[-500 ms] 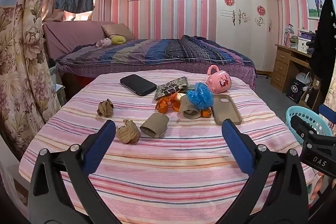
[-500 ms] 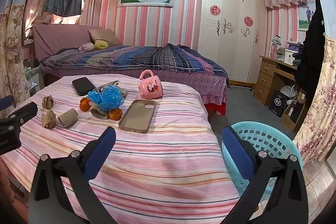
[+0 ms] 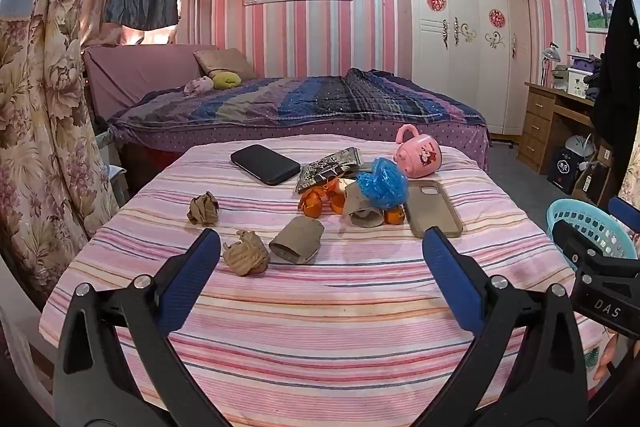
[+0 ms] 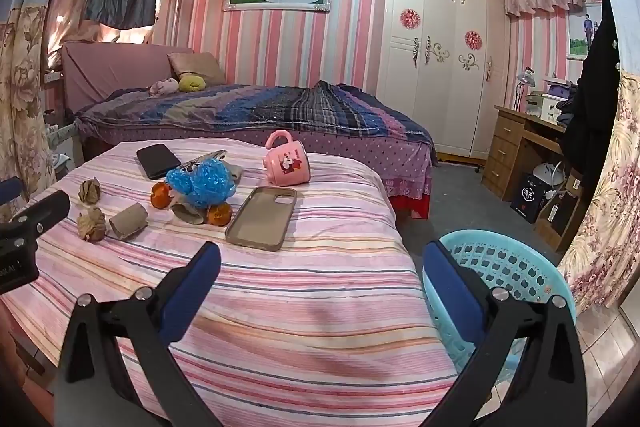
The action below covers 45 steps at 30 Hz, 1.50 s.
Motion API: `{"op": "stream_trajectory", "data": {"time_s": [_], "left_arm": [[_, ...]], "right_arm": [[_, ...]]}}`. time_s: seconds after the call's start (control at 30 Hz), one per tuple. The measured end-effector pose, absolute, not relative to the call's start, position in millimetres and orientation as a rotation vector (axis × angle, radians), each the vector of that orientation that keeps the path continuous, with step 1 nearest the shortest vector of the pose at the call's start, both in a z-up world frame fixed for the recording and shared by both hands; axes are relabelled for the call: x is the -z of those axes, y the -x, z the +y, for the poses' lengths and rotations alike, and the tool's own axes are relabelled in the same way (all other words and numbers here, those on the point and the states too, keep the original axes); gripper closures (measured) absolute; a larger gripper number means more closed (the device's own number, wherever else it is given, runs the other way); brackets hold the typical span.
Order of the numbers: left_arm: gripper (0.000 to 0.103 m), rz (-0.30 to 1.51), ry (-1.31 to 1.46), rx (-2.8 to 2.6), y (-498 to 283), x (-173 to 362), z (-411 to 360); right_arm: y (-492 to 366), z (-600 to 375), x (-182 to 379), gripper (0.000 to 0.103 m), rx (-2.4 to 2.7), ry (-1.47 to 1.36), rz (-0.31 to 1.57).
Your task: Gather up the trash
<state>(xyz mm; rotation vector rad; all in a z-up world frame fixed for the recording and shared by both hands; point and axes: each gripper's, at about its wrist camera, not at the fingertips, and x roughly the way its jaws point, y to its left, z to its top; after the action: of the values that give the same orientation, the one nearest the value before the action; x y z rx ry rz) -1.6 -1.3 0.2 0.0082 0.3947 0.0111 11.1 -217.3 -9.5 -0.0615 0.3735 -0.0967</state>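
While both sets of jaws gape empty, trash waits on the striped cloth (image 3: 320,307).
A paper wad (image 3: 245,257) lies just ahead of the left gripper (image 3: 320,251); a basket (image 4: 508,267) sits behind the right gripper (image 4: 320,255).

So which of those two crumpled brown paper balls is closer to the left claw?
The paper ball beside the cardboard tube; the other ball lies farther back.

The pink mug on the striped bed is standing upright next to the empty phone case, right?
Not quite. The pink mug is tipped on its side with its handle pointing up, as the right wrist view shows. It does lie on the striped bed next to the empty phone case.
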Motion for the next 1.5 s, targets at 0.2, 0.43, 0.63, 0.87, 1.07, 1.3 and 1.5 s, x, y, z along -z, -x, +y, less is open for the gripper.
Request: {"op": "stream_trajectory", "data": {"time_s": [0.2, 0.43, 0.63, 0.87, 1.07, 1.3, 1.5], "left_arm": [[0.005, 0.394, -0.011, -0.01, 2.0, 1.4, -1.6], [0.005, 0.404, 0.002, -0.015, -0.8, 2.7, 2.0], [0.005, 0.399, -0.015, -0.018, -0.6, 2.8, -0.4], [0.005, 0.398, -0.011, -0.021, -0.3, 3.2, -1.0], [0.005, 0.402, -0.004, -0.02, -1.2, 4.1, 0.6], [0.005, 0.401, -0.005, -0.021, -1.3, 4.1, 0.8], [0.005, 0.401, -0.004, -0.021, -1.1, 4.3, 2.0]], "right_arm": [[-6.1, -221.3, 9.2, 0.004, 0.101, 0.061, 0.374], [-9.7, -218.8, 11.8, 0.004, 0.108, 0.068, 0.376], [-10.8, -219.1, 13.0, 0.004, 0.11, 0.07, 0.382], [-11.8, -220.5, 13.4, 0.004, 0.115, 0.068, 0.379], [-10.5, -221.4, 11.4, 0.004, 0.119, 0.068, 0.372], [-10.5, -221.2, 10.2, 0.004, 0.121, 0.069, 0.374], [-11.1, -220.9, 9.9, 0.004, 0.123, 0.072, 0.376]]}}
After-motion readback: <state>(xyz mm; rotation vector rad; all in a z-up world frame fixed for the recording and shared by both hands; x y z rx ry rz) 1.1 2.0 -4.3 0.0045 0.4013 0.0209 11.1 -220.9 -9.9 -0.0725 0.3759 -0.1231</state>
